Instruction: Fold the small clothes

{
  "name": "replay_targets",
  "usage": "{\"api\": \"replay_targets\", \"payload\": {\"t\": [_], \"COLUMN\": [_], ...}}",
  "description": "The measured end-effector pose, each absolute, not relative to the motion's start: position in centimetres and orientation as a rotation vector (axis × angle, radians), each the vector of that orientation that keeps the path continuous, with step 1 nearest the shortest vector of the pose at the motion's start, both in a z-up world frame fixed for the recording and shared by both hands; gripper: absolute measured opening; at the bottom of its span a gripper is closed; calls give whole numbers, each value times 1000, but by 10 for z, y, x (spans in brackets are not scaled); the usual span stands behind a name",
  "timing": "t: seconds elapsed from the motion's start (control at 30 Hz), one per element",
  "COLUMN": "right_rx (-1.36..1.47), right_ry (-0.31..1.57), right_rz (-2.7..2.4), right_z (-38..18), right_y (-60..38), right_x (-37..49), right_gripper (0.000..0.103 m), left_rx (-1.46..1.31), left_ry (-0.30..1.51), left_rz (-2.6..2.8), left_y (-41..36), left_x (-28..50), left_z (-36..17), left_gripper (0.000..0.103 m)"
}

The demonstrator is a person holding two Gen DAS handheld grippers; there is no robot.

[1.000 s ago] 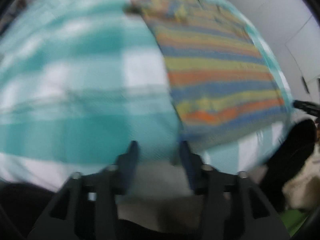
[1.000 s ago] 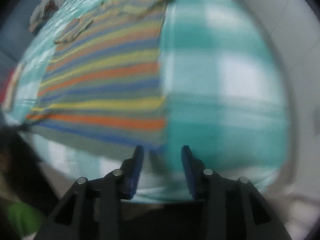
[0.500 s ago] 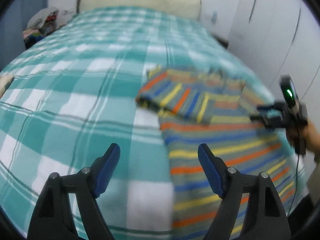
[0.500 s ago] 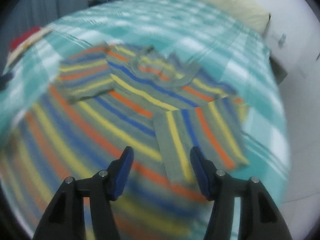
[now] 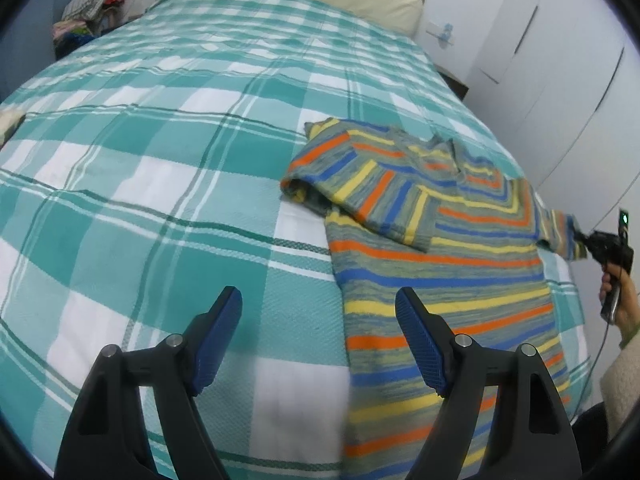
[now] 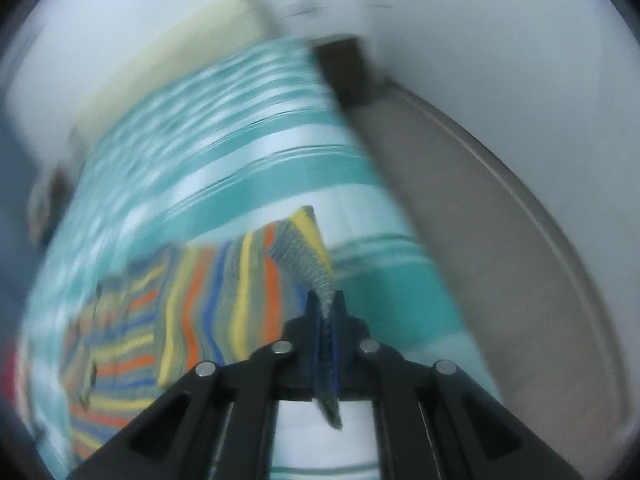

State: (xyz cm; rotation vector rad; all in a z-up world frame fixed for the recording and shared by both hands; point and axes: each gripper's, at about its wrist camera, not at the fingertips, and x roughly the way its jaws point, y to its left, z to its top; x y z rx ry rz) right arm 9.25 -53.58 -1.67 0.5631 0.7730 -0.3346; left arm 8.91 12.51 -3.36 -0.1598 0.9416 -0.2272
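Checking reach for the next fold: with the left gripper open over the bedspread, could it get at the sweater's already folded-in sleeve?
Probably yes. The left gripper is open and holds nothing, and nothing lies between it and the folded sleeve on the sweater, only bare bedspread.

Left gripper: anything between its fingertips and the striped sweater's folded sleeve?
Left wrist view: only the teal plaid bedspread lies between the open left gripper and the folded sleeve of the striped sweater; nothing else sits there.
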Motion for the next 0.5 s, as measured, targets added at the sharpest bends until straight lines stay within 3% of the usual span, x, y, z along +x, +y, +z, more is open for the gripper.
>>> {"api": "replay_targets", "payload": {"t": [0.2, 0.23, 0.27, 0.3, 0.33, 0.37, 0.43, 0.5], "right_rx": [956, 969, 972, 978, 983, 970, 880, 805], "right_ry": [677, 666, 665, 663, 672, 693, 750, 762], "right_rz": [-259, -250, -238, -220, -199, -199, -264, -363], "right_z": [-76, -75, -76, -77, -79, -80, -76, -69], "right_y": [-581, -582, -582, -586, -585, -585, -584, -587], "right_x": [57, 56, 61, 62, 66, 66, 63, 58], "right_gripper": [9, 13, 28, 37, 40, 33, 2, 1], "left_rx": [-152, -154, -157, -161, -162, -161, -155, -150], "left_ry": [965, 968, 972, 975, 978, 983, 996, 1006], "left_rz": [-193, -193, -192, -191, -189, -187, -183, -184], "left_y": [121, 121, 121, 120, 120, 119, 116, 114], "left_x": [94, 95, 96, 98, 100, 101, 103, 104], "left_z": [-48, -49, -50, -51, -53, -55, -59, -61], "left_gripper": [81, 81, 81, 81, 81, 81, 81, 81]}}
